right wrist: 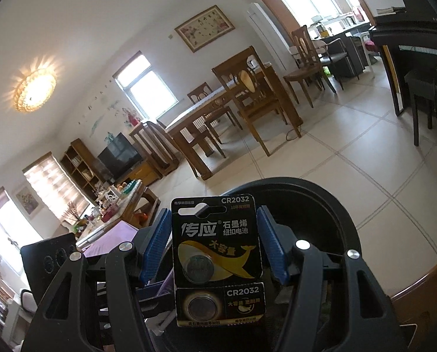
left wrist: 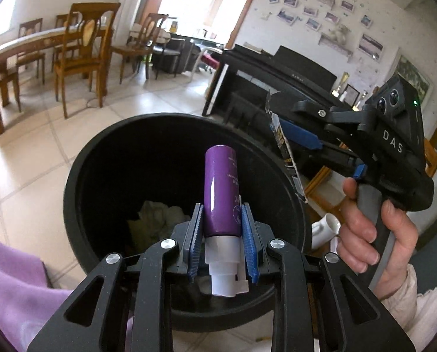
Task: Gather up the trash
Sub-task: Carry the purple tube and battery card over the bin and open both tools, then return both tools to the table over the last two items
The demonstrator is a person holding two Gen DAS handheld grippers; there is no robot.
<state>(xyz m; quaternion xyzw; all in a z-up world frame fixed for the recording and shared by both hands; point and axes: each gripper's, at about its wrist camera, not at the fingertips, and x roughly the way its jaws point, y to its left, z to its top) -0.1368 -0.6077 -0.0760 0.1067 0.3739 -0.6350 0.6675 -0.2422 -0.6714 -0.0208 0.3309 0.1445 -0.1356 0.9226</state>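
My left gripper [left wrist: 222,228] is shut on a purple tube [left wrist: 220,193] with a white cap, held upright over the mouth of a black bin [left wrist: 80,176]. Crumpled white paper [left wrist: 154,220] lies inside the bin. My right gripper [right wrist: 215,234] is shut on a black CR2032 battery card [right wrist: 218,258], held above the bin rim [right wrist: 330,193]. In the left wrist view the right gripper [left wrist: 286,143] holds that card [left wrist: 286,152] edge-on at the bin's right rim.
A black piano [left wrist: 277,70] stands behind the bin. A wooden dining table with chairs [left wrist: 42,50] is at the far left. A white mug [left wrist: 324,228] sits right of the bin. Purple cloth [left wrist: 10,287] is at the lower left.
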